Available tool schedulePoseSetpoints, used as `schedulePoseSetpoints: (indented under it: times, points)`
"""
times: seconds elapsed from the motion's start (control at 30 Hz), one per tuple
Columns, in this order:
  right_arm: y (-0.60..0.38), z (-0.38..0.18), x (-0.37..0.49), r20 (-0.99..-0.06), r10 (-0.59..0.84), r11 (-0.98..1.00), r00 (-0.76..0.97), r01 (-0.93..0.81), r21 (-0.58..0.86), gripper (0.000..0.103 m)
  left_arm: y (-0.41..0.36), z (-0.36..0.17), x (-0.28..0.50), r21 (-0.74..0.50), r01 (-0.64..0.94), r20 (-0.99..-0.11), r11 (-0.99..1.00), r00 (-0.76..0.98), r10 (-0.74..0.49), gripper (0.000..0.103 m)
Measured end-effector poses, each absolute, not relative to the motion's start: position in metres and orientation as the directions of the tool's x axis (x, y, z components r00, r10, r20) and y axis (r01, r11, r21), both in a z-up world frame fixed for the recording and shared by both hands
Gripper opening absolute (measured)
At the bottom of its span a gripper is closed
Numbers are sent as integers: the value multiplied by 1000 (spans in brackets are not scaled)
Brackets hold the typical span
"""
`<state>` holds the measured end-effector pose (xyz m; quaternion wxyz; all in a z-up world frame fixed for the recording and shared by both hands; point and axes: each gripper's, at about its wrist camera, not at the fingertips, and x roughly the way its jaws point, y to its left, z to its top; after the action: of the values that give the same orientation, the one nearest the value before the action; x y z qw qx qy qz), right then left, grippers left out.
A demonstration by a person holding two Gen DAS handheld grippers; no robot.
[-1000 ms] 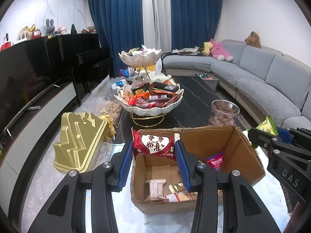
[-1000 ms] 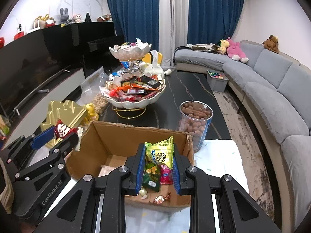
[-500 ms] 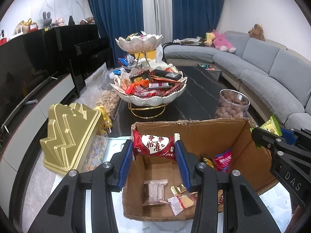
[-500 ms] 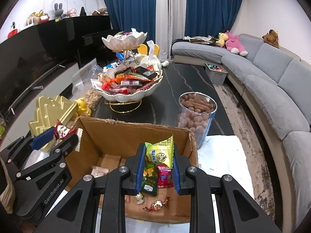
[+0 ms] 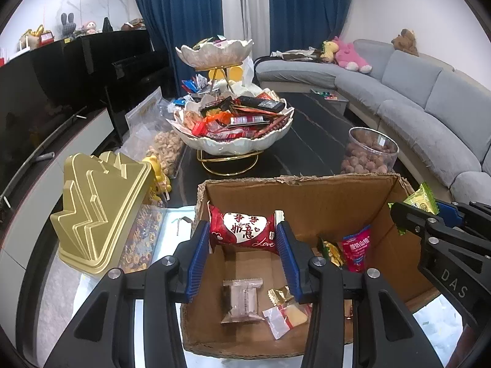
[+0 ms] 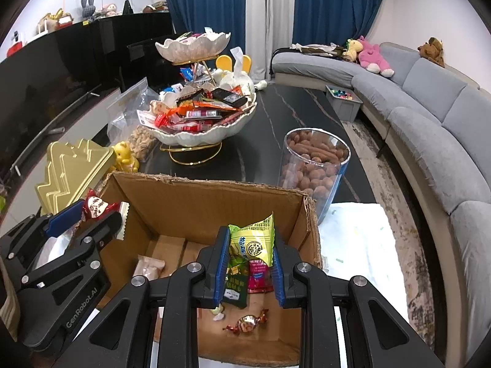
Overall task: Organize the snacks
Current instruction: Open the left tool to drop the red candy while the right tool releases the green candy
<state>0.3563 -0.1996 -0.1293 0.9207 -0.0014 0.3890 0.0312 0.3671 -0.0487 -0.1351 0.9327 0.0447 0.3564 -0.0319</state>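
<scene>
currently both grippers are loaded and positioned over the cardboard box (image 5: pixel 307 196), which stands on the table in front of the tiered snack bowl (image 5: pixel 233 144).

left gripper (image 5: pixel 242 245): clamped on the ends of a red heart-print packet (image 5: pixel 244 230), held crosswise between the blue pads, above the left half of the box interior.

right gripper (image 6: pixel 250 260): clamped narrowly on a yellow-green packet (image 6: pixel 253 242), held upright, above the right half of the box near its right wall.

box contents: a pale wrapped biscuit (image 5: pixel 242 300), a clear sachet (image 5: pixel 285 316), a pink-red pouch (image 5: pixel 356 248) and a twisted candy (image 6: pixel 247 323) already lie on the floor of the box.

step in hand, as judged: delivery of two snacks into the box, release not yet done.

next move, as judged: lower each packet below the rim, then open the jaws so each drops onto free floor. keep the two tools apart, since they work close together over one opening, and clear the torn box rim.
</scene>
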Motion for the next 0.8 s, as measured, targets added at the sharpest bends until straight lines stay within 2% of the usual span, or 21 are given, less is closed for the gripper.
schedulePoseSetpoints:
  times: [0.1, 0.13, 0.17, 0.3, 0.37, 0.57, 0.8]
  points:
    - [-199, -129, 356, -719, 54, 998, 692, -57, 20, 27, -49, -134, 367, 61, 90, -671, 994, 741, -25, 45]
    - [-199, -129, 357, -720, 54, 998, 692, -58, 20, 27, -49, -134, 367, 62, 89, -671, 994, 741, -25, 50]
    - [-199, -129, 357, -720, 53, 998, 692, -56, 20, 31, -49, -133, 367, 63, 89, -670, 994, 742, -24, 56]
    - [-202, -124, 354, -704, 31, 999, 709, -36, 8, 67, -47, -128, 364, 73, 75, -660, 994, 751, -9, 68]
    - [-202, -120, 352, -698, 18, 1000, 716, -26, 0, 73, -45, -125, 362, 76, 65, -654, 995, 756, 0, 75]
    - [-203, -110, 345, -691, 10, 1000, 723, -11, 2, 74, -37, -116, 353, 76, 31, -642, 997, 766, 25, 88]
    - [-202, -94, 325, -672, 0, 1000, 741, -4, -4, 77, -30, -98, 333, 83, 6, -621, 997, 782, 47, 95]
